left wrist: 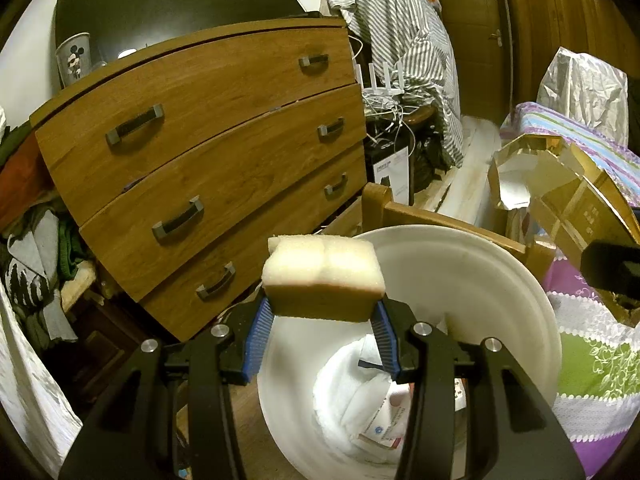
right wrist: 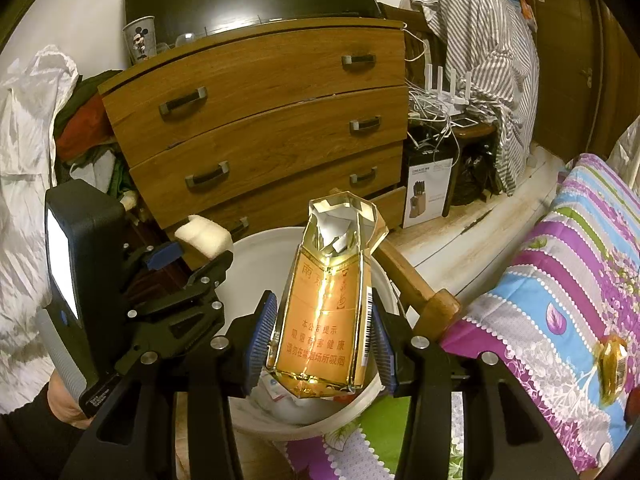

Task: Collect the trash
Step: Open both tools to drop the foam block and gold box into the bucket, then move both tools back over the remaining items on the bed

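My left gripper is shut on a pale foam block, held just above the near rim of a white bucket. White crumpled paper and wrappers lie inside the bucket. In the right wrist view my right gripper is shut on a torn gold cigarette carton, upright over the same white bucket. The left gripper with its foam block shows at the left of that view. The gold carton also appears at the right of the left wrist view.
A wooden chest of drawers stands behind the bucket. A wooden bed post and a striped floral quilt lie to the right. A gold wrapper rests on the quilt. Clothes pile at the left; a router, cables and boxed item behind.
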`<state>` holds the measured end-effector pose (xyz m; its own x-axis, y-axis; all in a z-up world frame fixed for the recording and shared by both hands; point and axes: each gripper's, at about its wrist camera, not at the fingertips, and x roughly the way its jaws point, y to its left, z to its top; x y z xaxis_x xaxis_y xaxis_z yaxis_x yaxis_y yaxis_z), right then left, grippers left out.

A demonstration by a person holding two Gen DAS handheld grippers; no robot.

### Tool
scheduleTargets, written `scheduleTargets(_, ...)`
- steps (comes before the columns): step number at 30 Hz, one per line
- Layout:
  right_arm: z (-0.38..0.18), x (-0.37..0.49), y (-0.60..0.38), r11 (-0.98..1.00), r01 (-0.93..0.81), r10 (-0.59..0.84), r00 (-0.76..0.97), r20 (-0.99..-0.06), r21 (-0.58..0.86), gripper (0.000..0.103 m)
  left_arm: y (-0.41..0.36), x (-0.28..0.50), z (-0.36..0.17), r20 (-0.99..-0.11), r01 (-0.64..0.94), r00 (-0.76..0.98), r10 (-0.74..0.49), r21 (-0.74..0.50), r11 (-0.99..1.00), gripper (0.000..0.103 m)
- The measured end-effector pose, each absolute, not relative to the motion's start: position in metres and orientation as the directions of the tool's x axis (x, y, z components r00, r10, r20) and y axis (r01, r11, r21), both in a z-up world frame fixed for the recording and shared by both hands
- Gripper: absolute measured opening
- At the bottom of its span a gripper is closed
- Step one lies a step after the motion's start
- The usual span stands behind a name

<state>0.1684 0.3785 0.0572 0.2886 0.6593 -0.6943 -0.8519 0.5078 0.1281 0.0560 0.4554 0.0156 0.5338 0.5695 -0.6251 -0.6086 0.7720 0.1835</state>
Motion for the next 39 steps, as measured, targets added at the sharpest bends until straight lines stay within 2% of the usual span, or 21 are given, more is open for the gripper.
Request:
scheduleTargets(20,0.060,0.171,0.385,0.483,-0.866,0.676,0.276,-0.684,0.128,0.047,0.461,0.056,0.009,-0.632,-0.611,0.532,0.563,0.174,0.772,0.044)
scheduleTargets(23,0.060,0.170,0.388,0.468,-0.874,0.675,0.260,-0.690,0.129,0.054,0.462,0.057,0.008,-0.635,-0.608,0.536,0.556,0.166,0.777,0.044)
scheduleTargets(25,0.060,0.171,0.387,0.473,-0.871,0.675,0.264,-0.689,0.129,0.058,0.462,0.059,0.005,-0.643,-0.597,0.540,0.543,0.163,0.786,0.046)
scheduleTargets(27,0.060,0.171,0.388,0.473,-0.870,0.679,0.262,-0.685,0.136,0.058,0.464,0.061,0.000,-0.652,-0.602,0.526,0.546,0.167,0.781,0.057)
scheduleTargets(39,0.057,0.178,0.376,0.497,-0.853,0.686,0.275,-0.674,0.158,0.056,0.473,0.057,-0.004,-0.681,-0.595,0.553,0.479,0.079,0.800,0.057)
